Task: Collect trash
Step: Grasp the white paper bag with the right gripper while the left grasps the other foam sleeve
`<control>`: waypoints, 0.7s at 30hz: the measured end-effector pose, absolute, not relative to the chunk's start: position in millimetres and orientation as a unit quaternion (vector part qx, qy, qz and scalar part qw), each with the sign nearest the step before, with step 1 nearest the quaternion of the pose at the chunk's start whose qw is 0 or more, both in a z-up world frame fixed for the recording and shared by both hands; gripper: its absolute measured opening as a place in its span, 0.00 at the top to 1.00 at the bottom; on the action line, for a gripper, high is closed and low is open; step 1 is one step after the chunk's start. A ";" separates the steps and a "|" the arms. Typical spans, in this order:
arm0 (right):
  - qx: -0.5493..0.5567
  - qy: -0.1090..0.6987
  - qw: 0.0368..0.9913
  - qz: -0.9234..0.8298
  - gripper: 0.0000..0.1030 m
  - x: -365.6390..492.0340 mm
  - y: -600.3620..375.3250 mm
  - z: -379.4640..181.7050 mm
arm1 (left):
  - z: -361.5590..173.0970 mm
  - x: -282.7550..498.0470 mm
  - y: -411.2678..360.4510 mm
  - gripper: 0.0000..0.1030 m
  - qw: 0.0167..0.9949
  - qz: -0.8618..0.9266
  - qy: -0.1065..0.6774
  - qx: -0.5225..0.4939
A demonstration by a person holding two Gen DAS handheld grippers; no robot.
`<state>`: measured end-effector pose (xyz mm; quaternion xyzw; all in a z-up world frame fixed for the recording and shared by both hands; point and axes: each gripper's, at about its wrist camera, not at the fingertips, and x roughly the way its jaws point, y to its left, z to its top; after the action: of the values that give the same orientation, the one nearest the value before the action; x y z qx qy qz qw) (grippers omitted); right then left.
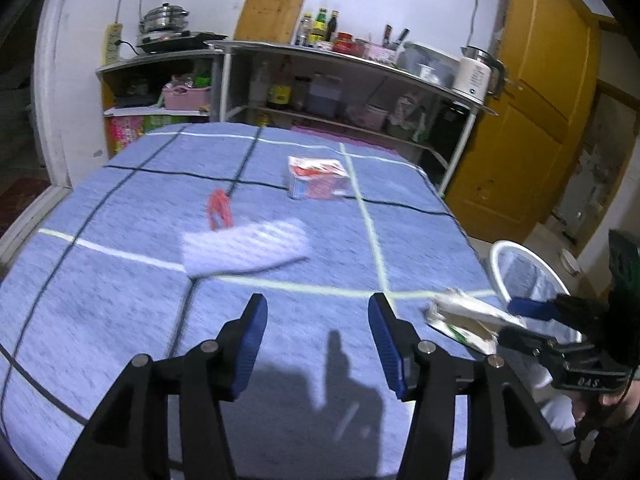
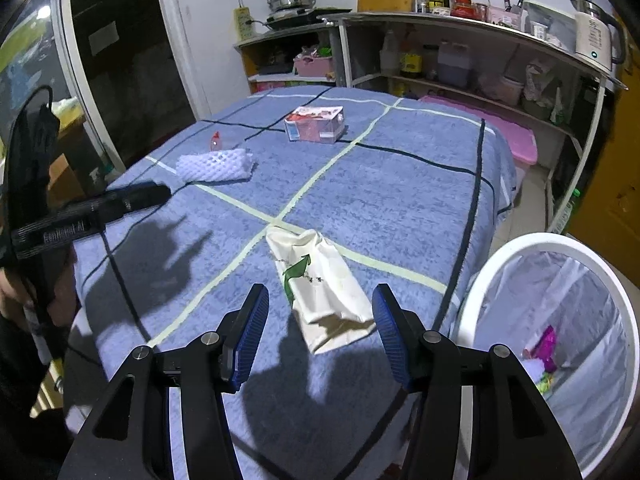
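Observation:
A white paper bag with a green arrow (image 2: 320, 292) lies on the blue checked cloth (image 2: 400, 200) near its front right corner. My right gripper (image 2: 320, 289) is open, its blue pads on either side of the bag without pressing it; the left wrist view shows the same bag (image 1: 460, 316) at that gripper (image 1: 511, 322). My left gripper (image 1: 318, 312) is open over bare cloth, holding nothing. Further back lie a white foam net (image 1: 244, 248) (image 2: 216, 166), a small red wrapper (image 1: 219, 210) (image 2: 215, 141) and a pink-and-red carton (image 1: 318, 178) (image 2: 316, 123).
A white-rimmed bin (image 2: 560, 240) with a plastic liner stands off the table's right edge (image 1: 496, 256), with some coloured scraps inside. Metal shelves (image 2: 460, 24) with bottles, a kettle and a pot line the back wall. A yellow door (image 1: 540, 100) is at the right.

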<state>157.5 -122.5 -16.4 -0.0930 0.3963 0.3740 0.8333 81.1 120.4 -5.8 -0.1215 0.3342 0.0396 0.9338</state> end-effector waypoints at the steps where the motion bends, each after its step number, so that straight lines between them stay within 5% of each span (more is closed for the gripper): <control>1: -0.095 0.397 0.833 0.373 0.47 157.9 -120.5 -17.5 | -5.9 82.6 125.9 0.44 0.934 0.045 0.333 -0.121; 10: -0.097 0.416 0.825 0.369 0.48 168.9 -113.5 -27.3 | -11.2 114.4 165.9 0.36 0.936 0.066 0.332 -0.098; 14: -0.090 0.422 0.825 0.367 0.69 173.4 -112.1 -28.9 | -16.1 130.5 175.9 0.35 0.936 0.061 0.338 -0.083; 21: -0.082 0.425 0.825 0.363 0.71 176.9 -111.2 -30.3 | -29.8 148.1 182.7 0.34 0.928 0.031 0.365 -0.060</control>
<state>176.9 -111.2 -30.3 -0.0824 0.4252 0.3634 0.8248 148.1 182.7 -29.8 -0.0605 0.3652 0.0306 0.9285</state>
